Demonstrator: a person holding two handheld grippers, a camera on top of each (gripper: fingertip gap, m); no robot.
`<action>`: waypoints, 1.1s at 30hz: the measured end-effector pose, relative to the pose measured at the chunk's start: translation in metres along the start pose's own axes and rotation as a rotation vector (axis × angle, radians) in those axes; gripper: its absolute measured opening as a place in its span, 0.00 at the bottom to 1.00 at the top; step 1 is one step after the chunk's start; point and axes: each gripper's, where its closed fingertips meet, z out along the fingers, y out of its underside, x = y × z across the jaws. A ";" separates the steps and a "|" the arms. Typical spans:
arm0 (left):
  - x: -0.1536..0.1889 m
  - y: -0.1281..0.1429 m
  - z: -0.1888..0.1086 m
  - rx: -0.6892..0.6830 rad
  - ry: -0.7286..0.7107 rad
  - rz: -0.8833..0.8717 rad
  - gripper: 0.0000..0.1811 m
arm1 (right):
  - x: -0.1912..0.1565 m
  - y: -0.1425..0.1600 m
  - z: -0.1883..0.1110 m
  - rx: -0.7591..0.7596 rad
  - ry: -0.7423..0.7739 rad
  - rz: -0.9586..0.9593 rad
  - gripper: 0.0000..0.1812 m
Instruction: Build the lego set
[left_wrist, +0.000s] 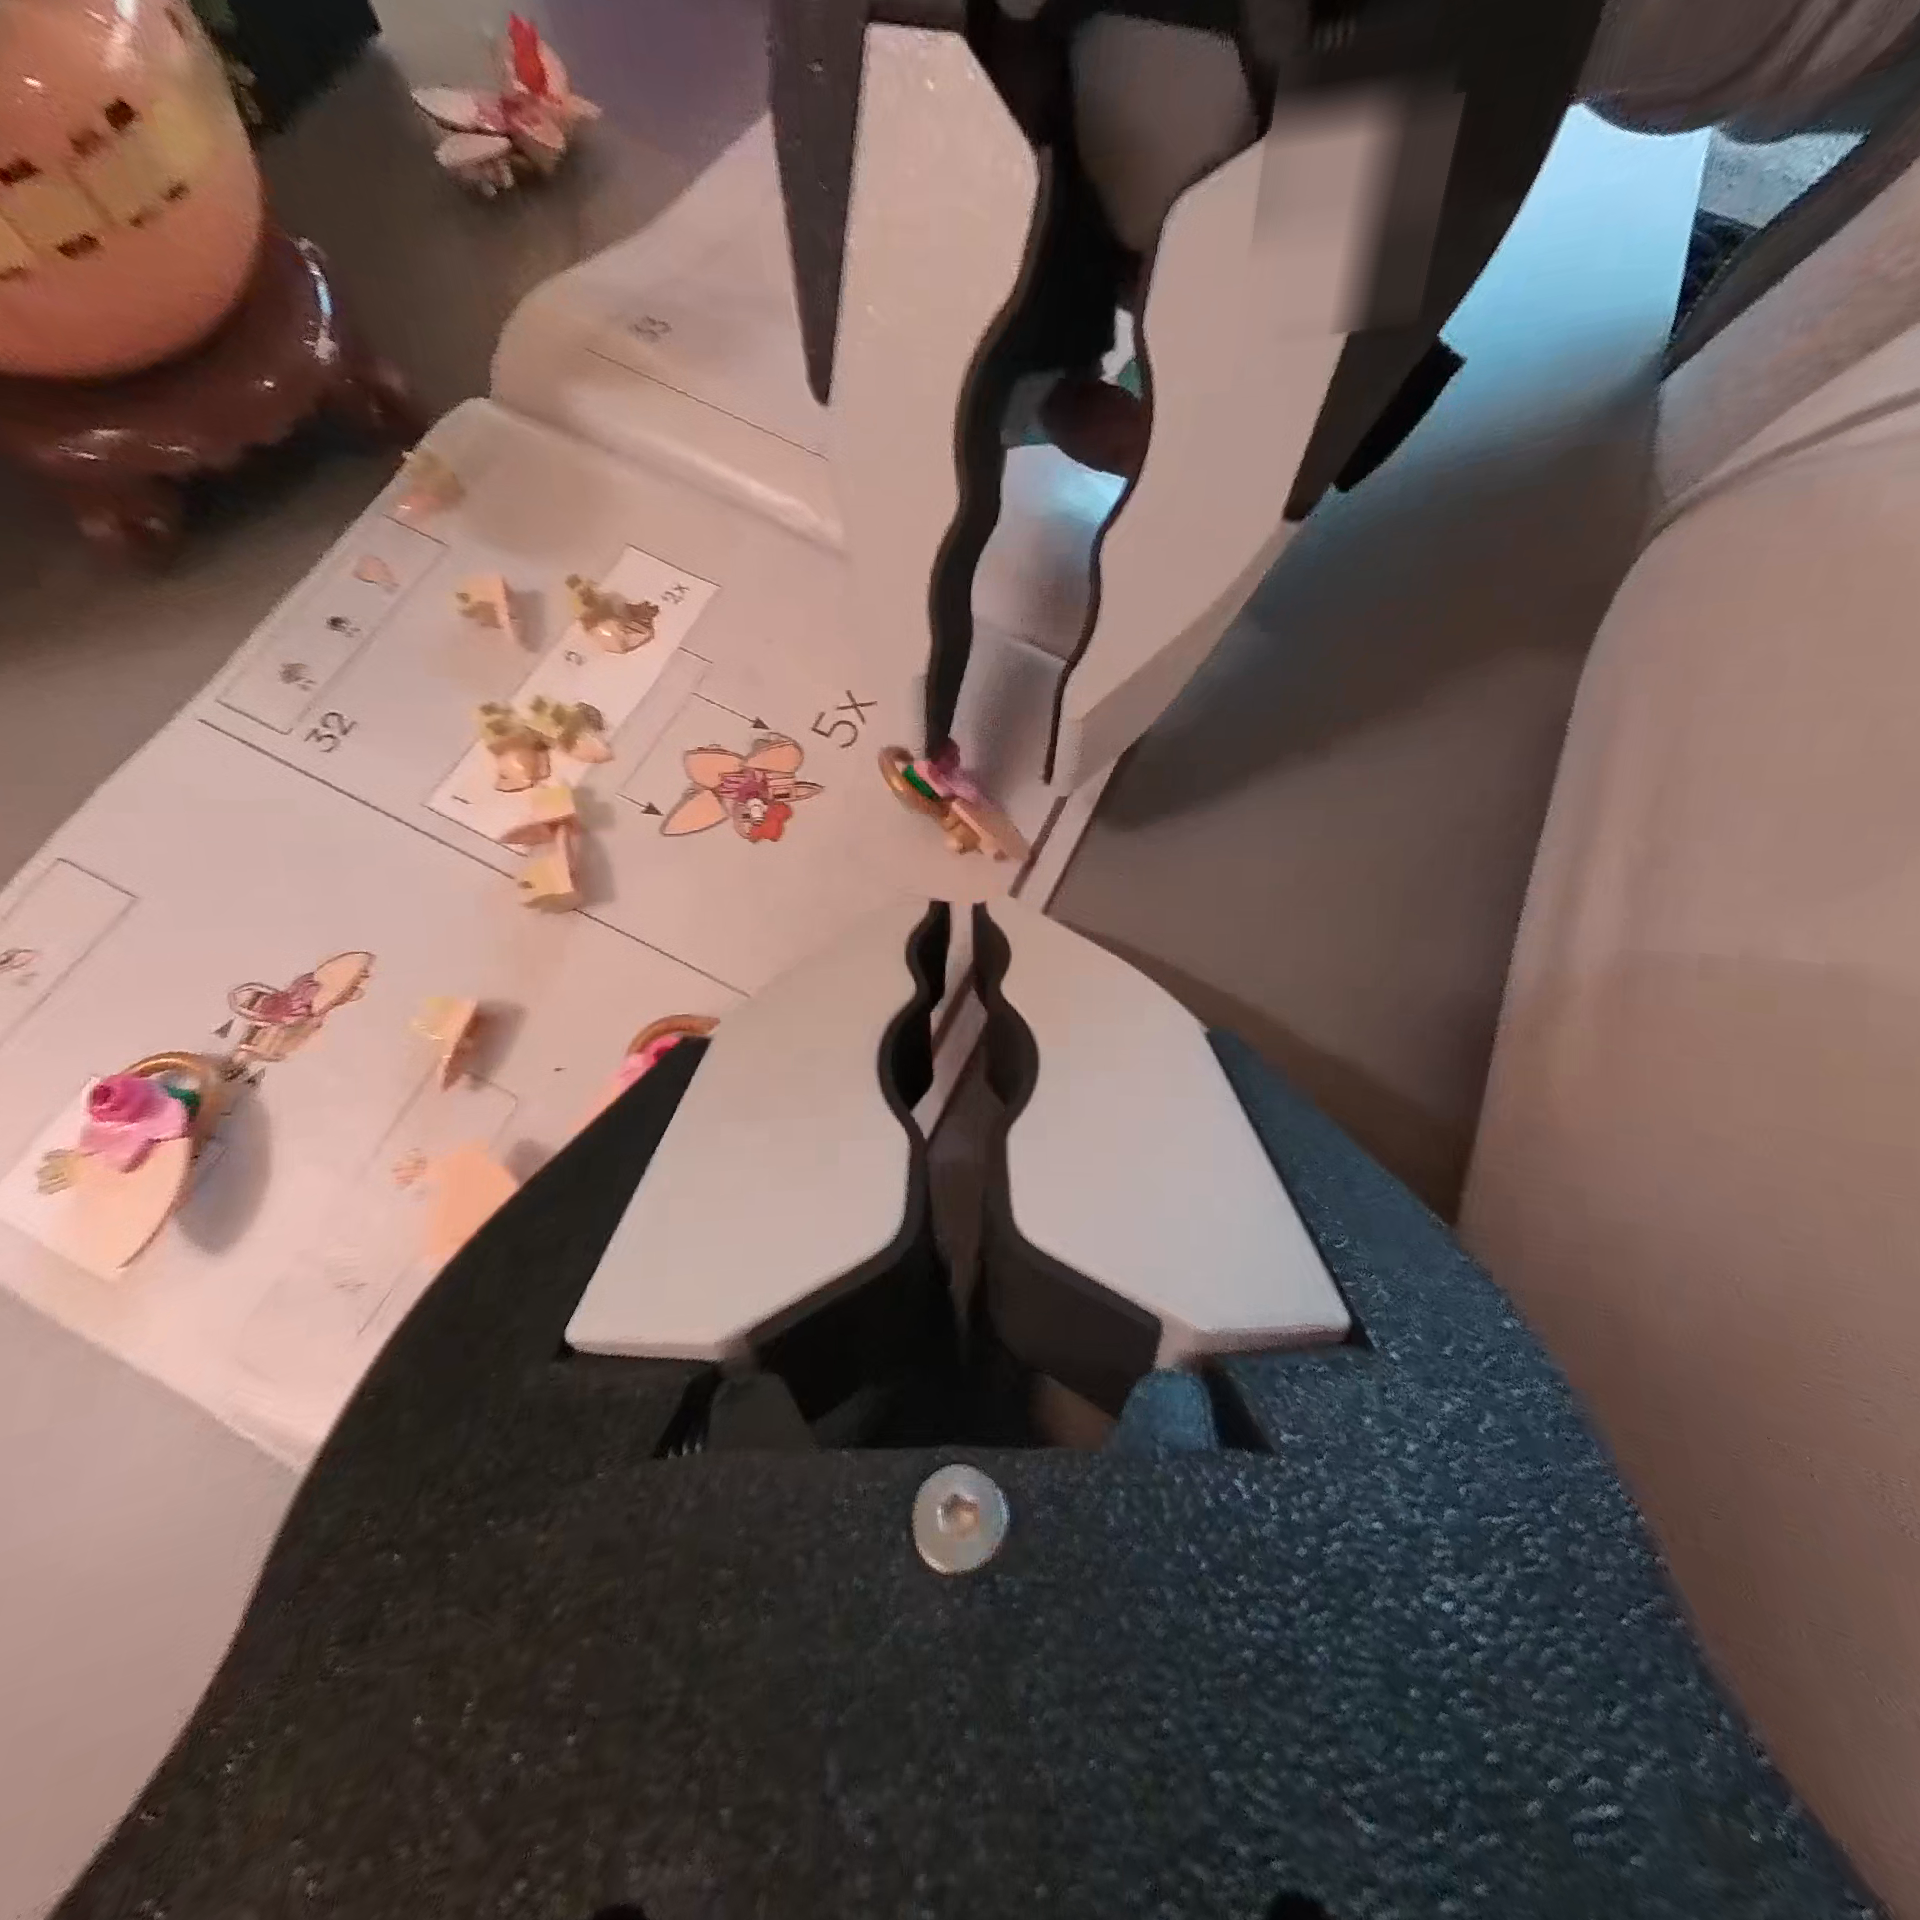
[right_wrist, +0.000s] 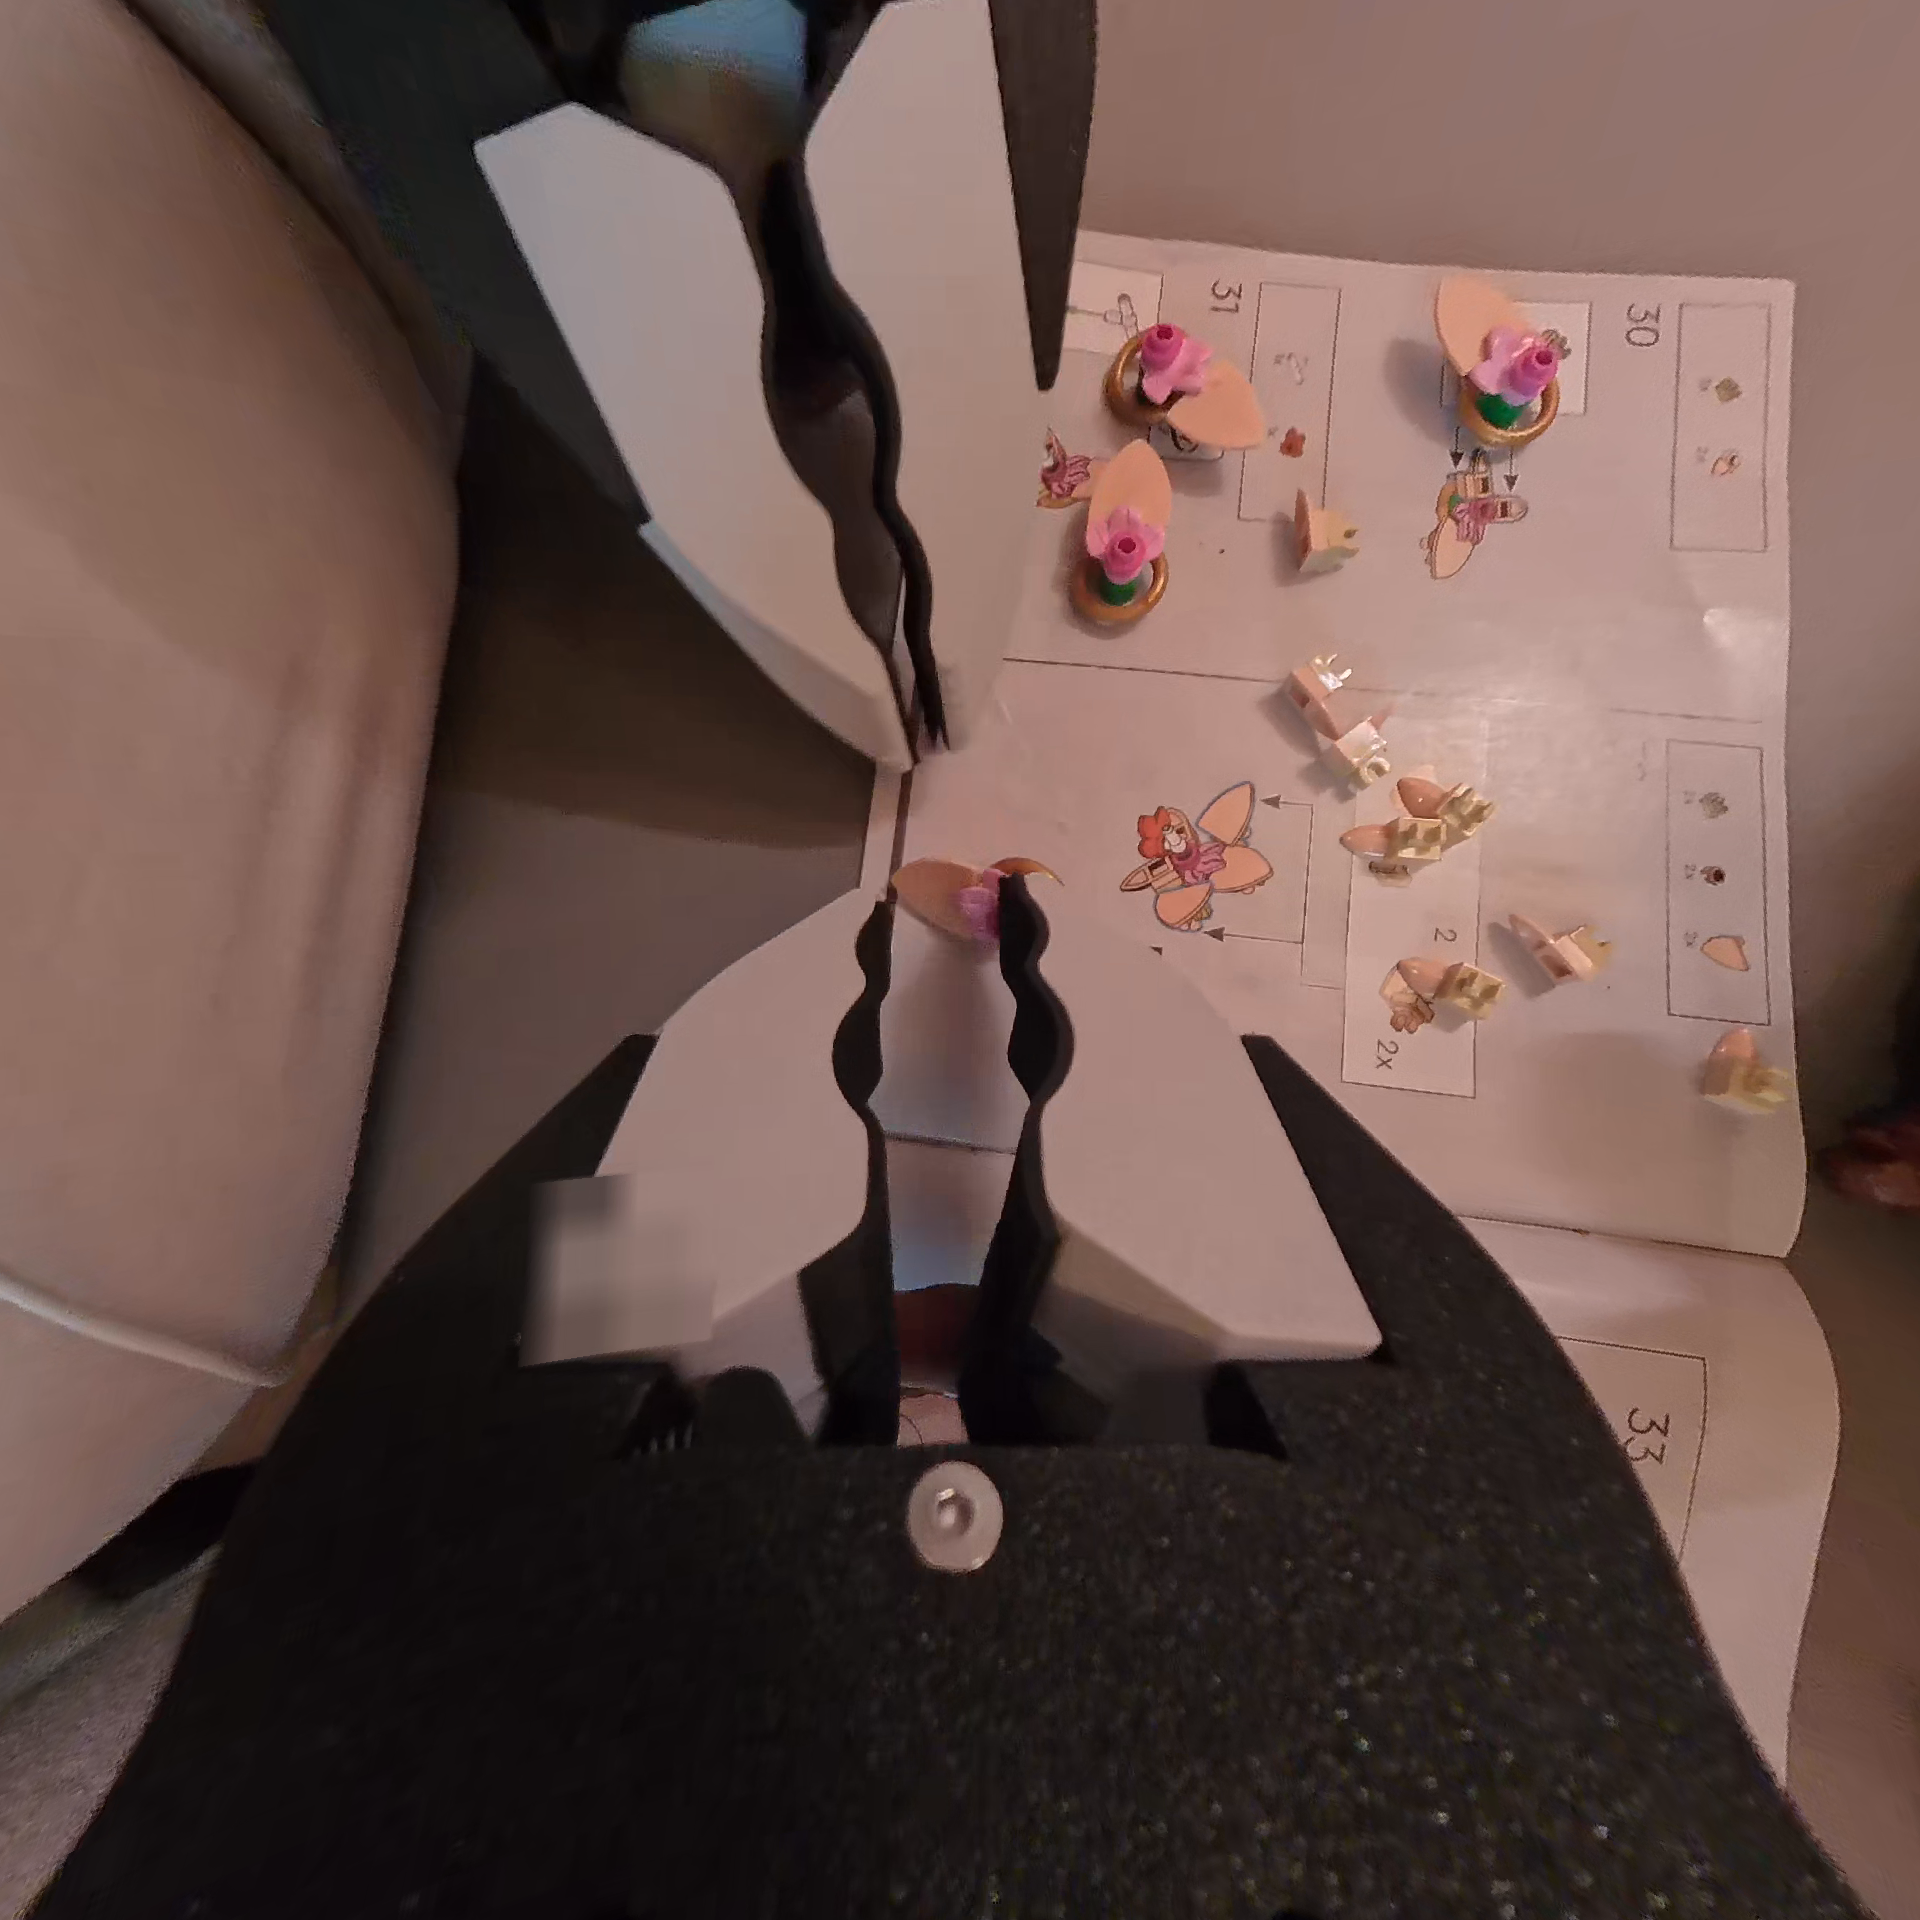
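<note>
An open instruction booklet (right_wrist: 1558, 644) lies flat with loose parts on it. A small flower piece (right_wrist: 935, 883) with a tan petal, pink bloom and gold ring lies at the page's edge. My right gripper (right_wrist: 940, 904) is open, with its tips either side of this piece. In the left wrist view the right gripper (left_wrist: 995, 764) comes down from above, one finger touching the flower piece (left_wrist: 966, 826). My left gripper (left_wrist: 961, 920) is shut and empty, just short of the piece; it also shows in the right wrist view (right_wrist: 925, 743). Three more flower pieces (right_wrist: 1122, 561) stand on the far page.
Several small cream and tan parts (right_wrist: 1413, 831) are scattered on the booklet (left_wrist: 312, 862). A beige cushion (left_wrist: 1714, 831) borders the booklet's edge by the grippers. A pink egg-shaped ornament on a brown stand (left_wrist: 125, 208) and a built flower cluster (left_wrist: 509, 114) sit beyond the booklet. My two grippers' fingertips are within a few centimetres of each other.
</note>
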 end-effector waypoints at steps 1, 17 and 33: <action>0.001 0.001 0.002 -0.009 -0.009 0.006 0.03 | 0.001 0.002 0.000 -0.015 0.007 -0.002 0.11; 0.000 -0.001 0.010 -0.020 -0.045 -0.190 0.19 | 0.020 0.006 0.000 -0.014 -0.201 -0.275 0.15; -0.009 -0.005 0.008 0.019 -0.050 -0.047 0.11 | 0.007 0.017 -0.002 -0.020 -0.049 -0.065 0.13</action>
